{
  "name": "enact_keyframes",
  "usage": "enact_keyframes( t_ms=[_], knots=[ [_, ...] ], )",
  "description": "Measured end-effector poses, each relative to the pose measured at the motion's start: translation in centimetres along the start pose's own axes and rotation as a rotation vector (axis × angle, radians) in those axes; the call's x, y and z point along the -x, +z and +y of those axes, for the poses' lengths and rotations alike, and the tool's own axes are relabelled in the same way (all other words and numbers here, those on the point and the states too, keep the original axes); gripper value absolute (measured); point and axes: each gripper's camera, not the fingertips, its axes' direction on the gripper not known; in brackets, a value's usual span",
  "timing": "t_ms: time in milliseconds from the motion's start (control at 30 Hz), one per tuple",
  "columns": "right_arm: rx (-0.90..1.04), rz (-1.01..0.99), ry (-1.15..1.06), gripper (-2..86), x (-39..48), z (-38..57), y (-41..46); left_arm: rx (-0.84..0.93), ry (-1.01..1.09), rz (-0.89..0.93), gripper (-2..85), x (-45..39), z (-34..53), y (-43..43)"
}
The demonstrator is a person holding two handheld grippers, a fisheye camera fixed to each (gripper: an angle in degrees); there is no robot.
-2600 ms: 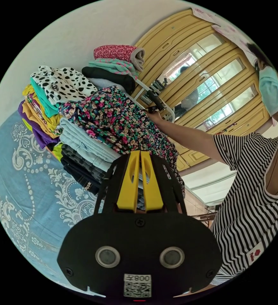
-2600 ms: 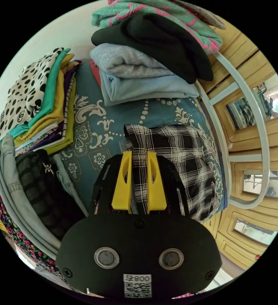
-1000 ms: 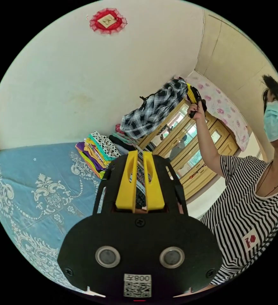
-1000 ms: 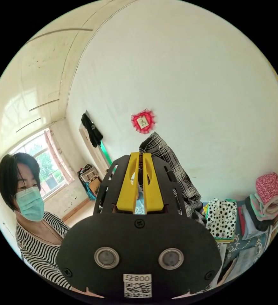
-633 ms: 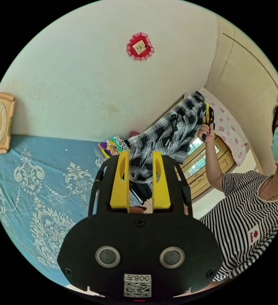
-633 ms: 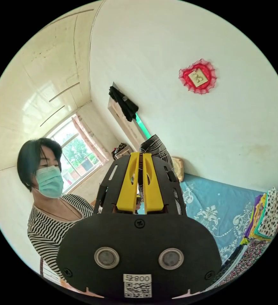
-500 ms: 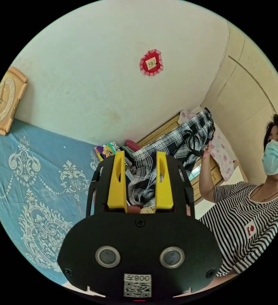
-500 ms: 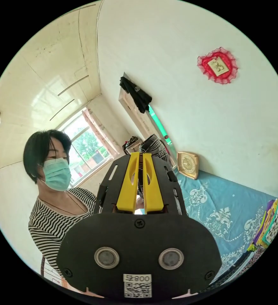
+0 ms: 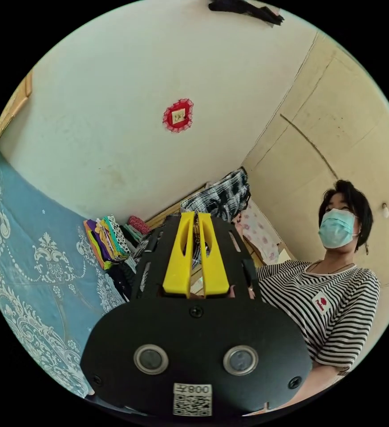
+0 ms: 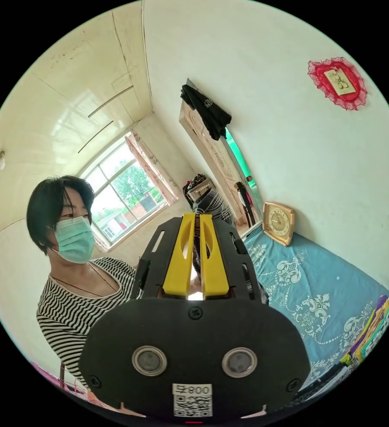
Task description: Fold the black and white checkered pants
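your left gripper [image 9: 196,231] has its jaws drawn together on checkered cloth, and your right gripper [image 10: 196,233] is clamped the same way on another part of the black and white checkered pants [image 9: 221,199]. the pants hang in the air between your two hands, above the blue bedspread [image 10: 310,289] and well away from the stack of folded clothes [image 9: 105,240]. the fold itself looks not yet begun. to do this step well, spread your hands until the held edge runs taut and level (which part each jaw pair holds can't be told from here), let the legs hang free, then lower them flat onto bare bedspread.
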Motion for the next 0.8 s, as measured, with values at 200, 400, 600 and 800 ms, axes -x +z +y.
enact_keyframes(
  t_ms=[200,400,600,800],
  knots=[
    [-0.039,0.096,0.123,1.4,-5.9,2.9,-1.7,-0.030,0.142,-0.063,1.4,-9.0,-3.3,2.4],
    [0.021,0.221,0.295,1.5,-14.0,8.9,-2.1,0.027,0.236,-0.101,1.1,-15.9,-5.4,8.8],
    [0.138,0.187,0.657,0.6,-24.2,20.6,0.6,0.195,0.191,-0.226,1.0,-18.4,-5.1,16.9],
    [0.010,-0.139,0.750,2.3,-27.2,28.9,5.3,0.240,0.154,-0.250,0.8,-20.9,-4.2,21.7]
  ],
)
